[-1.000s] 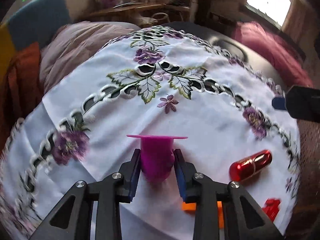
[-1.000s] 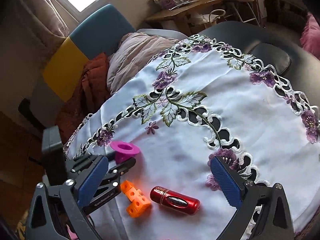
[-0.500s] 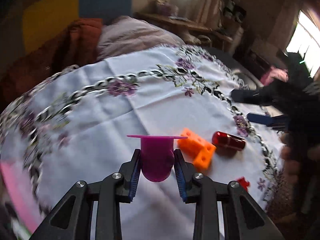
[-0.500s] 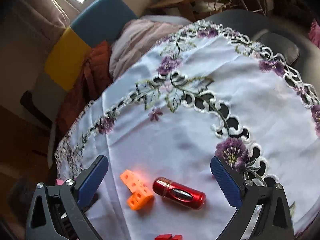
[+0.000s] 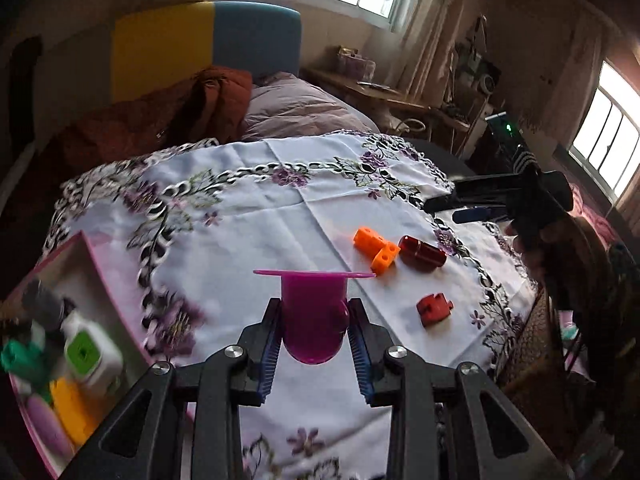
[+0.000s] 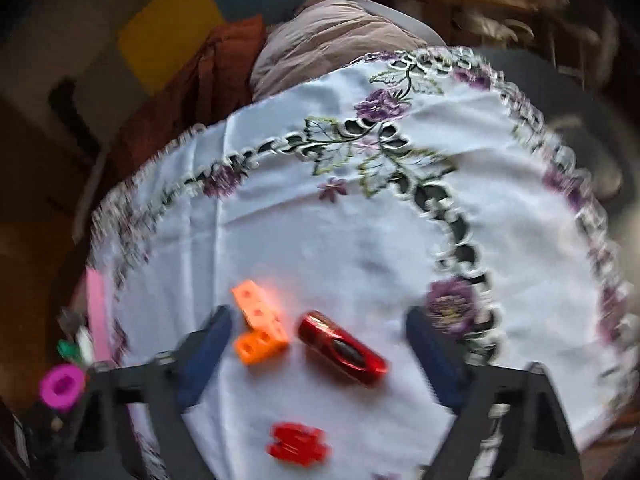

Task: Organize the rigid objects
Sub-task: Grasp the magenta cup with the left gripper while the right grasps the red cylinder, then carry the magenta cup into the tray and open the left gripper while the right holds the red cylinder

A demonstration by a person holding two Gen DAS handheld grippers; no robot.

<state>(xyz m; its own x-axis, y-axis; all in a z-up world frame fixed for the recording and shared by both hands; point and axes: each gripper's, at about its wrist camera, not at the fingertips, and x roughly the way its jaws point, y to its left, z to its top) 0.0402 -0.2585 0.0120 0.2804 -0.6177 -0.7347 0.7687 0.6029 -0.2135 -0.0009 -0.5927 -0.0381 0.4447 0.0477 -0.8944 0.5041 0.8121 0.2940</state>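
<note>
Left gripper (image 5: 314, 354) jaws clamp magenta flanged piece (image 5: 314, 312); right gripper (image 6: 320, 354) jaws closing, straddling orange blocks (image 6: 260, 330), red cylinder (image 6: 342, 348).

home bedroom, bed headboard (image 5: 208, 40), embroidered tablecloth (image 5: 280, 216)

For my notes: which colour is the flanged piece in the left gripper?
Magenta flanged piece; clearest in the left wrist view.

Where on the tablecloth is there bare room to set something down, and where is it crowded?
Free: the white stretch of tablecloth between the embroidered flower band, the pink box and the orange blocks. Crowded: the near right edge, where orange blocks, red cylinder and red piece cluster. The box is nearly full.
</note>
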